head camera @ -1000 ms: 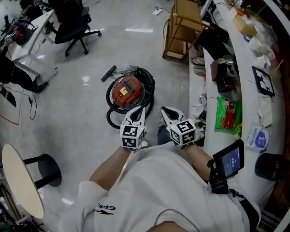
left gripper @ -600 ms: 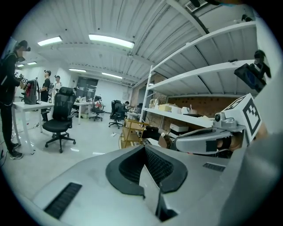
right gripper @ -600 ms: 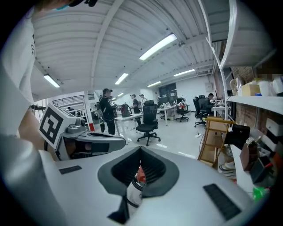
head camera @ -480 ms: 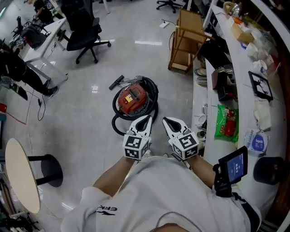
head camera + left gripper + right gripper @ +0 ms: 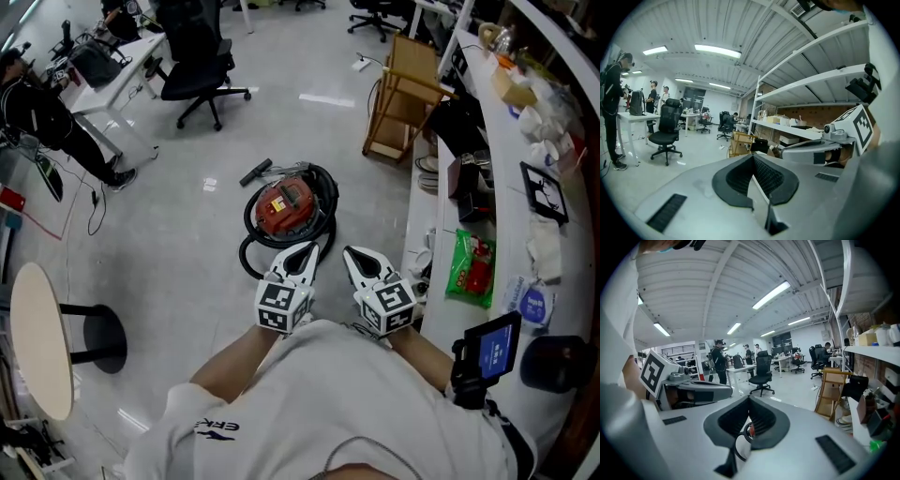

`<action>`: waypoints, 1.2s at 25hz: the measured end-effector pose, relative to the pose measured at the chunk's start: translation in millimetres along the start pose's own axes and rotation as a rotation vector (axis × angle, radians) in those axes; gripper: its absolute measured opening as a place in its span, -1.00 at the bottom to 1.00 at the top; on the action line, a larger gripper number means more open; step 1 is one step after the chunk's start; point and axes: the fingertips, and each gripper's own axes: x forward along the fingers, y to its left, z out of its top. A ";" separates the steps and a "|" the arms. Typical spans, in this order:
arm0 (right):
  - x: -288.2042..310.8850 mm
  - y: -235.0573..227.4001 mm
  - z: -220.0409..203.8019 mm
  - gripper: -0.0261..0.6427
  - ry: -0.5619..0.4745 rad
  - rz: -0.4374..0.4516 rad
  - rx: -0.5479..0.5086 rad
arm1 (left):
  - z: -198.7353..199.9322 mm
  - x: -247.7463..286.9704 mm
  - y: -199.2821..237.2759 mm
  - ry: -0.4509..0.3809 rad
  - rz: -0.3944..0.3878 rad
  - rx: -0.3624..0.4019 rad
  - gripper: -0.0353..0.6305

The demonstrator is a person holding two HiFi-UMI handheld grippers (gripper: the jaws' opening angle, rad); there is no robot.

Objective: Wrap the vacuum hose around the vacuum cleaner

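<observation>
The red vacuum cleaner (image 5: pixel 285 205) stands on the grey floor ahead of me. Its black hose (image 5: pixel 321 212) is coiled around the body, with one loop (image 5: pixel 251 255) lying on the floor at the near left. The nozzle (image 5: pixel 255 172) lies behind it. My left gripper (image 5: pixel 308 249) and right gripper (image 5: pixel 352 253) are held side by side close to my chest, above and short of the vacuum, touching nothing. The left gripper (image 5: pixel 752 158) is shut and empty. The right gripper (image 5: pixel 749 401) is also shut and empty; a bit of red body and black hose (image 5: pixel 740 433) shows below its pads.
A white counter (image 5: pixel 511 178) with a green packet (image 5: pixel 469 267) and clutter runs along the right. A wooden stand (image 5: pixel 405 98) is behind the vacuum. Office chairs (image 5: pixel 202 66), a desk and a standing person (image 5: pixel 47 122) are at the left, and a round table (image 5: pixel 39 337) at the near left.
Both grippers have risen and stayed close to my body. The view has drawn back, so the vacuum cleaner looks smaller and farther. The vacuum and hose lie where they were.
</observation>
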 end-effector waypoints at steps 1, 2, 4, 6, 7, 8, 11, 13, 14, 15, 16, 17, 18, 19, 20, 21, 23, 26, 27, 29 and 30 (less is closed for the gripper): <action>-0.7 0.0 1.3 -0.91 -0.001 0.000 -0.004 | 0.5 -0.4 0.7 -0.003 0.003 -0.002 -0.89; -1.5 0.0 1.5 -0.91 -0.001 -0.001 -0.004 | 0.4 -0.6 0.8 -0.005 0.004 -0.004 -0.89; -3.1 0.2 -1.0 -0.91 0.002 -0.005 0.005 | -1.0 -0.8 -0.3 -0.005 0.003 -0.007 -0.89; -5.3 1.0 -4.5 -0.91 0.007 -0.007 0.016 | -1.8 -1.0 -3.0 -0.006 -0.003 -0.005 -0.89; -6.4 1.5 -5.6 -0.91 0.009 -0.009 0.017 | -1.7 -1.1 -4.5 -0.008 -0.006 -0.002 -0.89; -7.4 1.9 -6.4 -0.91 0.010 -0.010 0.018 | -2.0 -1.2 -5.9 -0.009 -0.008 0.000 -0.89; -9.7 2.3 -8.9 -0.91 0.009 -0.013 0.019 | -4.0 -2.2 -9.8 -0.006 -0.012 -0.001 -0.89; -9.6 1.2 -10.1 -0.91 0.011 -0.017 0.018 | -4.0 -2.6 -10.7 -0.004 -0.014 0.000 -0.89; -9.3 1.1 -10.1 -0.91 0.012 -0.019 0.018 | -3.9 -3.0 -10.8 -0.004 -0.014 0.003 -0.89; -9.1 1.5 -10.0 -0.91 0.012 -0.019 0.017 | -4.0 -3.7 -11.0 -0.004 -0.015 0.005 -0.89; -9.2 2.1 -10.2 -0.91 0.013 -0.018 0.017 | -4.6 -4.5 -11.4 -0.003 -0.014 0.005 -0.89; -9.7 2.6 -10.5 -0.91 0.013 -0.017 0.016 | -5.3 -5.0 -11.9 -0.001 -0.011 0.002 -0.89; -10.5 2.8 -11.0 -0.91 0.013 -0.016 0.014 | -6.1 -5.2 -12.7 0.001 -0.008 -0.003 -0.89; -11.3 2.7 -11.4 -0.91 0.013 -0.015 0.012 | -6.9 -5.1 -13.7 0.003 -0.006 -0.006 -0.89; -12.0 2.5 -11.9 -0.91 0.013 -0.016 0.009 | -7.6 -4.8 -14.8 0.004 -0.006 -0.007 -0.88; -12.6 2.1 -12.6 -0.91 0.014 -0.017 0.008 | -8.4 -4.6 -15.9 0.005 -0.007 -0.009 -0.89; -13.6 1.6 -14.2 -0.91 0.018 -0.019 0.006 | -9.8 -4.5 -17.7 0.005 -0.008 -0.013 -0.89; -14.4 1.7 -16.1 -0.91 0.025 -0.021 0.004 | -11.2 -4.8 -19.1 0.004 -0.010 -0.018 -0.89; -14.0 1.7 -15.9 -0.91 0.025 -0.021 0.001 | -11.2 -4.8 -18.9 0.004 -0.010 -0.018 -0.89; -11.1 1.9 -14.0 -0.91 0.022 -0.017 -0.006 | -10.1 -4.9 -16.7 0.002 -0.006 -0.016 -0.89; -8.9 2.2 -12.6 -0.91 0.021 -0.013 -0.010 | -9.1 -5.1 -15.0 0.000 -0.003 -0.015 -0.88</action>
